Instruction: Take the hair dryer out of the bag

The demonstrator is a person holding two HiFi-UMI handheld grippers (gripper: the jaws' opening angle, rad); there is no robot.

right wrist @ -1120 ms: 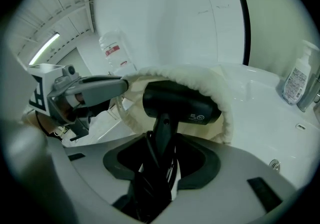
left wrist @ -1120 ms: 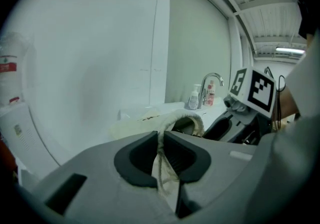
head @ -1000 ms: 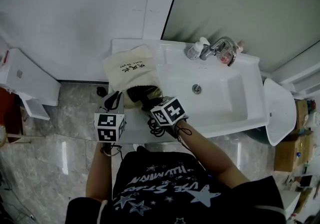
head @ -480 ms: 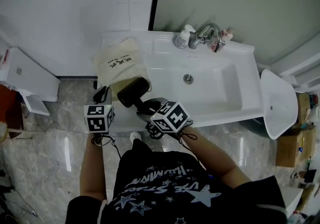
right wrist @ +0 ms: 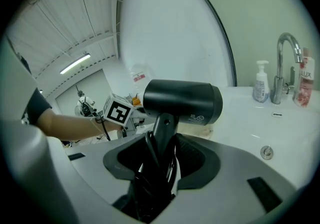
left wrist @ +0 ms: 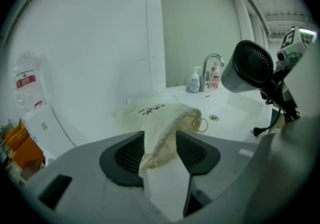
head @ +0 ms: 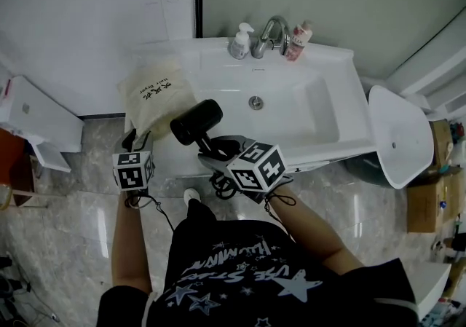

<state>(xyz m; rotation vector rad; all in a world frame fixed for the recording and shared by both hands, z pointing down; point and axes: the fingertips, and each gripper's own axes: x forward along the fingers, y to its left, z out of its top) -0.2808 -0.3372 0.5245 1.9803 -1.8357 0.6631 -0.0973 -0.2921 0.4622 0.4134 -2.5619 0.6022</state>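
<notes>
While the right gripper [head: 215, 151] is clamping the hair dryer [head: 196, 121] by its upright handle, the bag [head: 149, 94] is lying just left of it.

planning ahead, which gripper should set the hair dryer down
Right: the right gripper clamps the black hair dryer by its handle; the left gripper's jaws just opened, cream cloth bag loose between them.

The drawstring bag [head: 154, 96] lies on the tabletop [head: 164, 156], left of the sink basin [head: 298, 118]. Behind the basin stands the faucet [head: 271, 30], with a pump bottle [head: 240, 43] just to its left and another bottle [head: 298, 32] just to its right. The hair dryer [head: 196, 120] is raised off the tabletop, near the bag's front right and by the basin's front left corner, its handle between the jaws of the right hand-held gripper [head: 218, 154].
</notes>
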